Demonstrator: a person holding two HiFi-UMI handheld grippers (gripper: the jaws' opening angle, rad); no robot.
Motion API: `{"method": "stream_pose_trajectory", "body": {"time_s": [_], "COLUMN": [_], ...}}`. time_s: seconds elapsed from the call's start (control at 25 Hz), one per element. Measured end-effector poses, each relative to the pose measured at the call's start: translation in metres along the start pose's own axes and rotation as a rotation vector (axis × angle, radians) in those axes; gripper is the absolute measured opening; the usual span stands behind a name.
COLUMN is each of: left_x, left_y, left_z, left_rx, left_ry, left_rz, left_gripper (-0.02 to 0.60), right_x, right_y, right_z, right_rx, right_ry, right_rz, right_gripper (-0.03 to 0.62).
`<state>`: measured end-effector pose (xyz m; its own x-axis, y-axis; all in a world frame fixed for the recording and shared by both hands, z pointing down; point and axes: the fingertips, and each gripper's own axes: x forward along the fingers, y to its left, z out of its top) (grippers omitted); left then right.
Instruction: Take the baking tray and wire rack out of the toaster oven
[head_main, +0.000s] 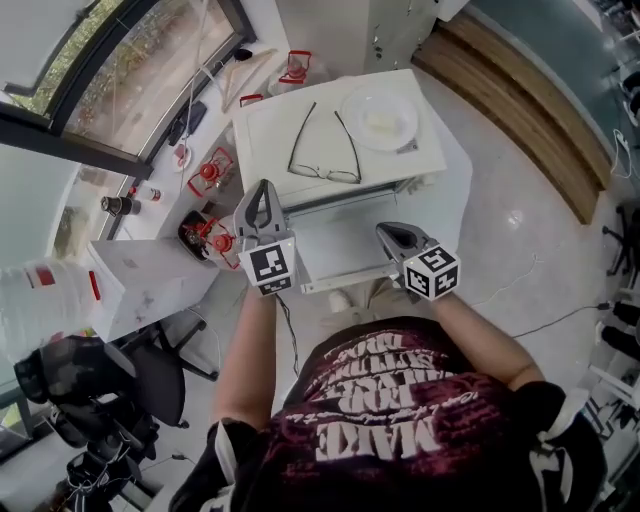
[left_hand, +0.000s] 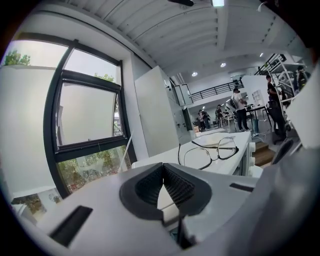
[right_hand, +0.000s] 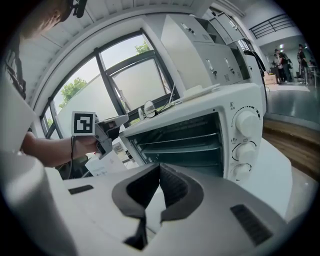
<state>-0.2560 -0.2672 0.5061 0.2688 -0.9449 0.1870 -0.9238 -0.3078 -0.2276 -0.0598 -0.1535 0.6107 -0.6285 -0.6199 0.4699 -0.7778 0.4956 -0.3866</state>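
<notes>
Head view: toaster oven sits at 12 o'clock on the white worktop. Its door is dropped open toward the person. Glasses and a plate lie on the oven roof. Left hand-held gripper hangs at 9 o'clock of the door, right hand-held gripper at 3 o'clock. Both are near the door and carry nothing. The cavity is hidden under the roof here.

Left gripper view: the left hand-held gripper has its pads pressed together with nothing between them. It looks across the roof, with the glasses at 1 o'clock and the plate just behind. It is not lined up with the opening.

Right gripper view: the right hand-held gripper is also closed and empty. The open oven is at 12 to 1 o'clock, knobs at 3 o'clock. Two levels sit inside: the upper looks like the wire rack, the lower like the baking tray, but that's not certain. The left hand-held gripper shows at 10 o'clock, outside the cavity.

Progress: only the door is open. Rack and tray are both untouched inside. Remaining: open the jaws, reach in, pull out each piece and set it down.
</notes>
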Motion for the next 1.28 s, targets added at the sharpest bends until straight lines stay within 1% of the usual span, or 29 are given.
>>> {"method": "stream_pose_trajectory", "body": {"time_s": [0.16, 0.28, 0.44, 0.48, 0.6, 0.68, 0.76, 0.96, 1.12, 1.28], "left_x": [0.0, 0.001, 0.002, 0.001, 0.0, 0.0, 0.0, -0.002, -0.001, -0.002], "left_y": [-0.005, -0.009, -0.014, -0.015, -0.02, -0.02, -0.02, -0.022, -0.022, -0.021], "left_z": [-0.002, -0.005, -0.014, -0.017, -0.024, -0.025, -0.026, -0.025, -0.026, -0.025], "left_rx": [0.013, 0.032, -0.003, 0.01, 0.087, 0.098, 0.086, 0.085, 0.081, 0.09], "left_ry": [0.012, 0.032, 0.091, 0.098, 0.103, 0.1, 0.1, 0.104, 0.104, 0.093], "left_rz": [-0.03, -0.029, -0.076, -0.085, -0.099, -0.104, -0.111, -0.127, -0.139, -0.145], "left_gripper": [0.006, 0.006, 0.006, 0.006, 0.006, 0.006, 0.006, 0.006, 0.006, 0.006], "right_x": [0.01, 0.022, 0.042, 0.047, 0.062, 0.071, 0.079, 0.09, 0.099, 0.111], "right_y": [-0.016, -0.03, -0.037, -0.036, -0.033, -0.03, -0.031, -0.039, -0.048, -0.05], "right_z": [0.003, 0.004, 0.011, 0.013, 0.019, 0.023, 0.026, 0.033, 0.04, 0.051], "right_rx": [0.041, 0.097, 0.195, 0.215, 0.26, 0.29, 0.34, 0.46, 0.53, 0.583], "right_ry": [-0.016, -0.035, -0.077, -0.086, -0.105, -0.119, -0.136, -0.191, -0.231, -0.262], "right_rz": [-0.025, -0.042, -0.028, -0.019, 0.01, 0.032, 0.046, 0.039, 0.038, 0.056], "right_gripper": [0.005, 0.005, 0.005, 0.006, 0.011, 0.054, 0.101, 0.177, 0.213, 0.218]}}
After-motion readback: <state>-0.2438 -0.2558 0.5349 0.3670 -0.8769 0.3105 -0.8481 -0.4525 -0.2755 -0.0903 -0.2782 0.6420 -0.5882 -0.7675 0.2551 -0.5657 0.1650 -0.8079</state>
